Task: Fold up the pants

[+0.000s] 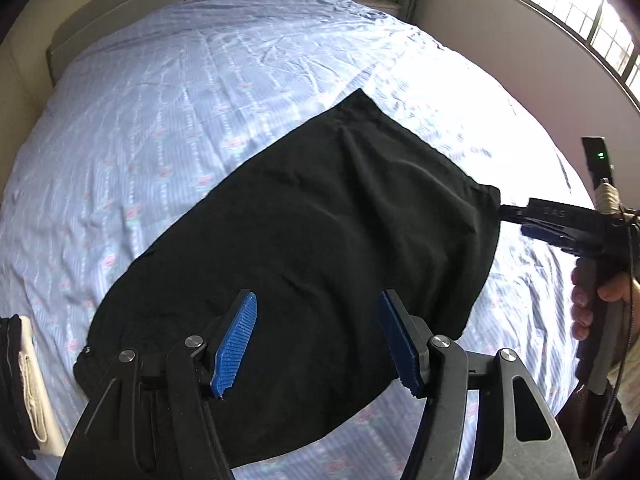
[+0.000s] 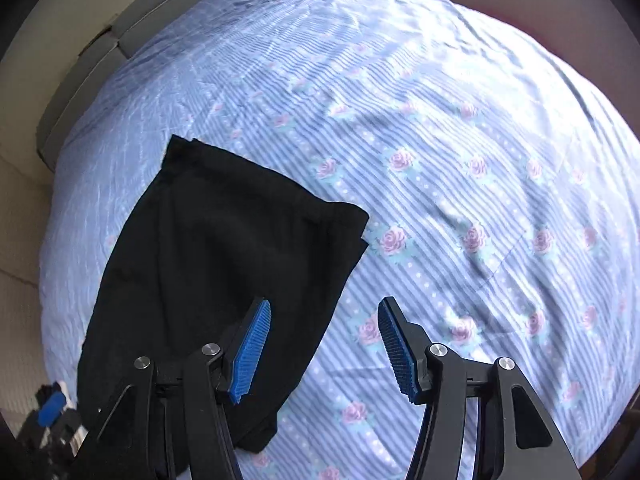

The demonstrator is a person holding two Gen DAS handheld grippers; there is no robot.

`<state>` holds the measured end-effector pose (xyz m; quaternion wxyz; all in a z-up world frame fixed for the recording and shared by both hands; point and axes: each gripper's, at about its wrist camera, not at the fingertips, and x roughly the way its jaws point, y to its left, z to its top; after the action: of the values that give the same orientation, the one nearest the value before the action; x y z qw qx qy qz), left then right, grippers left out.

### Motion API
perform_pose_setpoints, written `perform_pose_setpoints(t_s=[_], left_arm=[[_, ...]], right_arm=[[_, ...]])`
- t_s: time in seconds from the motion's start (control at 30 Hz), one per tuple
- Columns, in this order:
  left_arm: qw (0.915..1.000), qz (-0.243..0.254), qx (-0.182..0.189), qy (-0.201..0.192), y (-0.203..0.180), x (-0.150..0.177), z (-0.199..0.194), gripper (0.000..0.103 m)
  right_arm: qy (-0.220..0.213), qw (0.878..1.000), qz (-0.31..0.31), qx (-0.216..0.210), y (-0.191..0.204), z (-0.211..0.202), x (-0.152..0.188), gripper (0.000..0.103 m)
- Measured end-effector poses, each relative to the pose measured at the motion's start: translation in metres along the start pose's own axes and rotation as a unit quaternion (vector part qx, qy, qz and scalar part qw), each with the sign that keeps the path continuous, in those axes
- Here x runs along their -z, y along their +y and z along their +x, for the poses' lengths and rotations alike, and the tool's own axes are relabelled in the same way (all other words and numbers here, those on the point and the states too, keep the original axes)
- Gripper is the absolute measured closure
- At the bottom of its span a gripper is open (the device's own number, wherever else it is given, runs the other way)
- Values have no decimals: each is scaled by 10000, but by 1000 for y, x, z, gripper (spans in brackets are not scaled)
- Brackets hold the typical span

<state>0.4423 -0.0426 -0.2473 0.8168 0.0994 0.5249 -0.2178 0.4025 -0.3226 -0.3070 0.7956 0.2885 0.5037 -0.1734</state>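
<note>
The black pants lie folded flat on the blue flowered bed sheet. They also show in the right wrist view, waistband toward the far end. My left gripper is open above the near part of the pants and holds nothing. My right gripper is open above the right edge of the pants, one finger over the cloth and one over the sheet. From the left wrist view the right gripper reaches in at the pants' right corner.
A small stack of folded black and cream clothes lies at the bed's left edge. The headboard and a window are at the far end. The left gripper shows low left in the right wrist view.
</note>
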Motion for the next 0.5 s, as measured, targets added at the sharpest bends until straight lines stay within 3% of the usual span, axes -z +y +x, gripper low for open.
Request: perform_pose_setpoints(t_s=[0.17, 0.37, 0.4, 0.43, 0.47, 0.5], left_arm=[[9999, -135, -57, 46, -38, -12, 2, 40], [9989, -298, -245, 262, -48, -10, 0, 39], [9985, -380, -245, 300, -47, -9, 0, 39], [9981, -452, -242, 333, -47, -8, -1, 39], [9977, -519, -252, 345, -46, -7, -2, 39], [9975, -568, -268, 337, -44, -6, -2, 39]], right_arm=[[311, 9992, 177, -151, -14, 41, -22, 46], [618, 9967, 411, -316, -25, 70, -35, 46], [603, 9971, 363, -296, -26, 71, -36, 56], [546, 9980, 238, -219, -25, 69, -37, 90], [592, 9978, 102, -286, -27, 68, -37, 97], [640, 9975, 51, -292, -26, 66, -38, 97]])
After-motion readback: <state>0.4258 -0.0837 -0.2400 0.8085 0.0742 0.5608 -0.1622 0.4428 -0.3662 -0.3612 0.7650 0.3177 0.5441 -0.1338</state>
